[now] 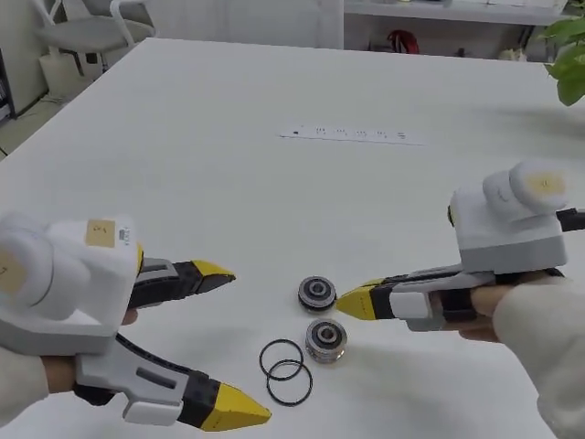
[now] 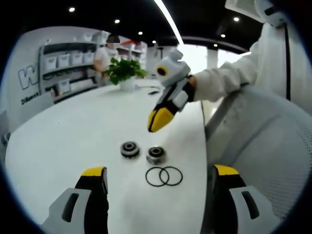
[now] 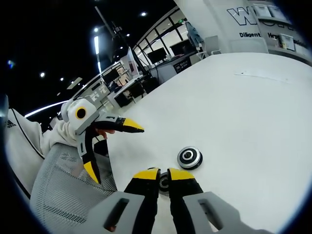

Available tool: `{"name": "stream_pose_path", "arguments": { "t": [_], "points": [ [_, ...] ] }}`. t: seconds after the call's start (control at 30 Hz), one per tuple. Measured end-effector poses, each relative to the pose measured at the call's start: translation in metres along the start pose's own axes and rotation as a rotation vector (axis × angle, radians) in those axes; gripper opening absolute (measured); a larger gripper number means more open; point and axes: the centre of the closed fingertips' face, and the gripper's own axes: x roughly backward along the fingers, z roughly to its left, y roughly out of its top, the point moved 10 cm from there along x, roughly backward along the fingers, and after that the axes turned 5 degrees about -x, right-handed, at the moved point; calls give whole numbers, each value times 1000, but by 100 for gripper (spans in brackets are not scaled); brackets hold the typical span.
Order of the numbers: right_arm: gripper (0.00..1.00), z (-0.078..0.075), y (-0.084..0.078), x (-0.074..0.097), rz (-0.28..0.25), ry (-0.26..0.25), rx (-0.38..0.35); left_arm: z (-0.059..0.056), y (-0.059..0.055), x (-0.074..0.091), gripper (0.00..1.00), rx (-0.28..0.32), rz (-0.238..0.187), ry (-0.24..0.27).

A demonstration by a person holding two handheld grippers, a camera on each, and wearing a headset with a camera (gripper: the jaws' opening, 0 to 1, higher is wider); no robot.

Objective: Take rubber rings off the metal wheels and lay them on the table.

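- The left gripper [image 1: 247, 346] is low at the near left of the white table [image 1: 228, 137]. Its yellow-tipped jaws are spread wide with nothing between them.
- Just ahead of that open mouth are the two rubber rings [image 1: 285, 370], flat on the table, one overlapping the other.
- In the left gripper view the rubber rings [image 2: 164, 176] lie a little beyond the two tips, about midway across the gap, clear of both jaws.
- The near wheel [image 1: 325, 338] lies just beside the rings, on the side away from the left gripper. Whether it touches them, I can't tell.
- The far wheel [image 1: 317, 293] lies flat just beyond it, with a small gap between the two.
- I can't make out from here whether either wheel carries rubber.
- The right gripper [image 1: 352, 300] comes in from the right with its jaws pressed together, gripping nothing.
- Its yellow tip is just beside the far wheel, on that wheel's right. Whether they touch is too close to call.
- In the right gripper view the closed tips of the right gripper [image 3: 163, 174] point at the table, and the far wheel [image 3: 189, 157] is just past them and slightly to one side.
- A dark round shape shows through the slit between those tips, mostly hidden.
- The same view shows the left gripper [image 3: 114, 151] across the way, jaws gaping.
- In the left gripper view, the right gripper [image 2: 157, 122] slopes down over the far wheel [image 2: 130, 148] and the near wheel [image 2: 156, 154].
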Motion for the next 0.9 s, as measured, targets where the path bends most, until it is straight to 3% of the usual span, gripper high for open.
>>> {"name": "stream_pose_path", "arguments": {
  "t": [0.37, 0.6, 0.9],
  "points": [
    [5, -6, 10, 16, -73, -42, 15, 12, 16, 7, 90, -16, -26, 27],
    [5, -10, 14, 23, -119, -54, 15, 31, 39, 19, 91, -48, -29, 44],
    [6, -13, 20, 31, -152, -77, 24, 55, 74, 24, 89, -102, -76, 73]
  ]
}}
